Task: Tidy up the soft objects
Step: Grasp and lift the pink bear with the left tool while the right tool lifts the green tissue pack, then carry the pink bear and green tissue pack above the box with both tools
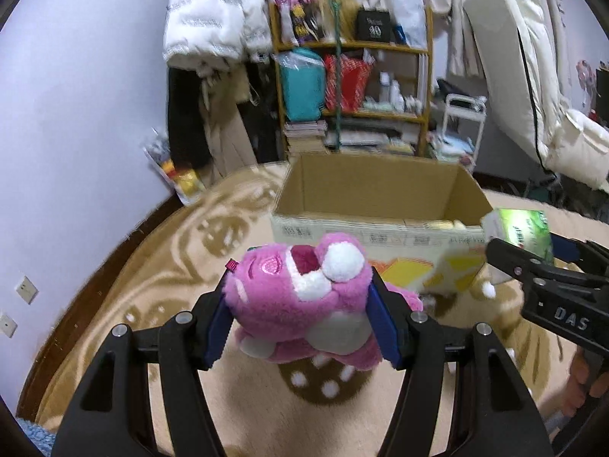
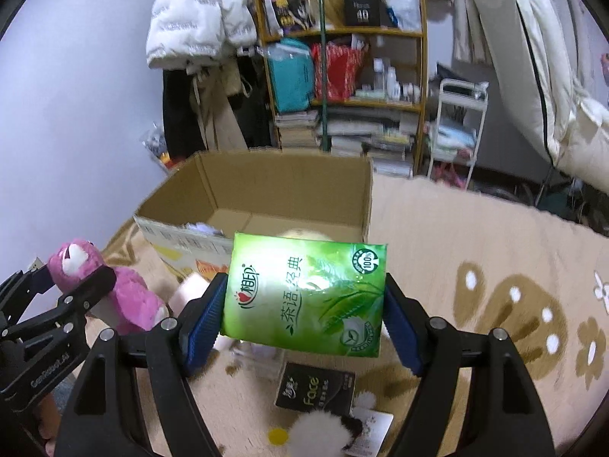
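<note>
A pink plush bear (image 1: 304, 297) hangs above the rug with my left gripper (image 1: 300, 304) shut on it, blue pads pressing both sides. In the right wrist view the same bear (image 2: 125, 297) shows at the left, in the left gripper (image 2: 82, 285). My right gripper (image 2: 304, 304) is shut on a green tissue pack (image 2: 308, 293), held above the rug; that pack (image 1: 521, 228) also shows at the right of the left wrist view. An open cardboard box (image 1: 377, 205) (image 2: 266, 198) stands on the rug just beyond both, with a few pale items inside.
On the beige patterned rug (image 2: 475, 247) below lie a black "Face" pack (image 2: 316, 392), a white fluffy thing (image 2: 323, 426) and a pale plush (image 2: 190, 285). Behind the box stand a cluttered wooden shelf (image 1: 354, 76), a white cart (image 2: 456, 129) and a leaning mattress (image 1: 514, 57).
</note>
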A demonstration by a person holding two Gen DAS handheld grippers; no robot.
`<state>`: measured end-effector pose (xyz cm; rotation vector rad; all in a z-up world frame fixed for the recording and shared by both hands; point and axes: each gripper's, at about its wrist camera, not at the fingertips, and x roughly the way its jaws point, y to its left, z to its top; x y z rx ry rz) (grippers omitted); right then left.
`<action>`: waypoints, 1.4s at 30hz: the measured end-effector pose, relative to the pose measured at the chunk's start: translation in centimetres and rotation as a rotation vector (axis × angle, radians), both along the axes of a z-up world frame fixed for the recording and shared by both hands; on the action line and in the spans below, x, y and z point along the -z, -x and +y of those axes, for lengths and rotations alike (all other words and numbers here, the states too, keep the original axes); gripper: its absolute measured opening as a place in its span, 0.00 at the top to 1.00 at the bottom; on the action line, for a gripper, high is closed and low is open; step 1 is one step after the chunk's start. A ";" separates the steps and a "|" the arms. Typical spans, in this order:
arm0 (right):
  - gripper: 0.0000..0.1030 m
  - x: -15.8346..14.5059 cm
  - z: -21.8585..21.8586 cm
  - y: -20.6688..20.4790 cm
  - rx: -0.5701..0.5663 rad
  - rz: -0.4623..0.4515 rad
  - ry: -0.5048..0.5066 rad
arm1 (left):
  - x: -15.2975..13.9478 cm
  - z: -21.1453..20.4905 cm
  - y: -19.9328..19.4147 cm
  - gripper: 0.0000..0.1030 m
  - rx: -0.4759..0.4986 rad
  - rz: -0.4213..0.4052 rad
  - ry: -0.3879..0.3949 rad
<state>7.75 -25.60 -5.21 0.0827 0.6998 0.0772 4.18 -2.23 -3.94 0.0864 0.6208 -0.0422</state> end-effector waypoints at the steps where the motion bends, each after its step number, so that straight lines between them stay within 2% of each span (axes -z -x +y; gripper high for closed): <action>1: 0.22 -0.4 0.0 0.2 0.001 -0.023 0.001 | -0.3 0.0 0.1 0.39 -0.010 -0.024 -0.011; 13: 0.22 -3.9 0.3 1.6 0.064 -0.251 0.051 | -3.6 -0.1 1.8 0.39 -0.057 -0.268 -0.079; 19: 0.22 -4.9 1.0 1.4 0.069 -0.320 0.106 | -4.5 -0.9 2.0 0.39 -0.057 -0.343 -0.122; 32: 0.22 -5.8 0.0 -0.9 0.088 -0.374 0.103 | -5.8 -1.7 -1.1 0.39 -0.028 -0.415 -0.124; 36: 0.22 -5.6 -0.2 -2.0 0.087 -0.374 0.086 | -6.3 -1.5 -2.5 0.39 -0.029 -0.406 -0.094; 42: 0.22 -5.5 -0.3 -2.8 0.084 -0.373 0.093 | -6.0 -1.5 -4.2 0.39 -0.035 -0.407 -0.103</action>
